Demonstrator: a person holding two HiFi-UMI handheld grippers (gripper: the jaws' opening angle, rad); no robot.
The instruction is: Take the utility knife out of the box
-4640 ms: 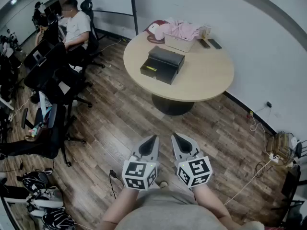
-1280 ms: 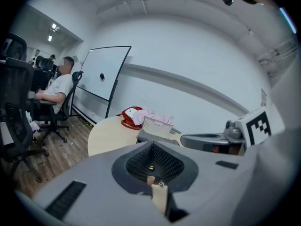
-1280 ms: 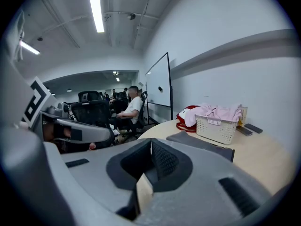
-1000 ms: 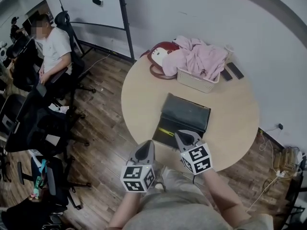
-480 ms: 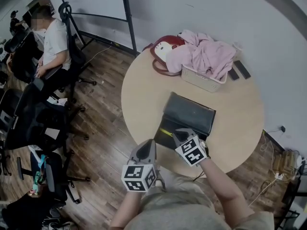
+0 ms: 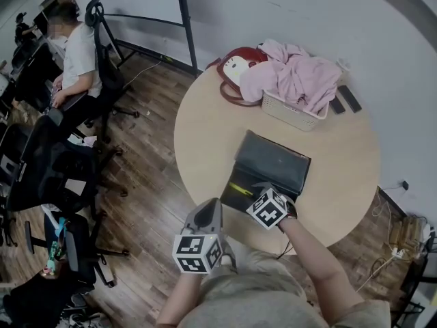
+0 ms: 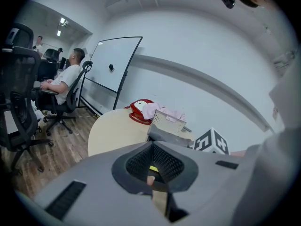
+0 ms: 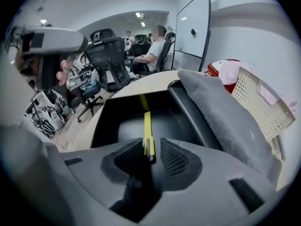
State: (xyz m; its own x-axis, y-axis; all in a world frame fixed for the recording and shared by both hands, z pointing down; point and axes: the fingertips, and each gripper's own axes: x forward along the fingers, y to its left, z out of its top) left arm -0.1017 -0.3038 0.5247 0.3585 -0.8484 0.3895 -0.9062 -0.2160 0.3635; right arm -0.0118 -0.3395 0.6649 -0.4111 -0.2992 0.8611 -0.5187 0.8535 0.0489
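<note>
**Knife lies end-on between the open right jaws**

The right gripper [image 8: 151,149], its jaws just opened wide, points steeply down into the black box [image 8: 106,121]. The near end of the yellow utility knife [image 8: 147,124] sits between the pads, seemingly untouched by either. The knife's long axis runs straight away from the jaws along the bottom of the box, so closing should catch it across its thin width. The box stands by the near edge of the table [image 6: 205,128]. The left gripper [image 6: 207,212], jaws together and empty, hangs beside that edge, farther from the knife.
</note>
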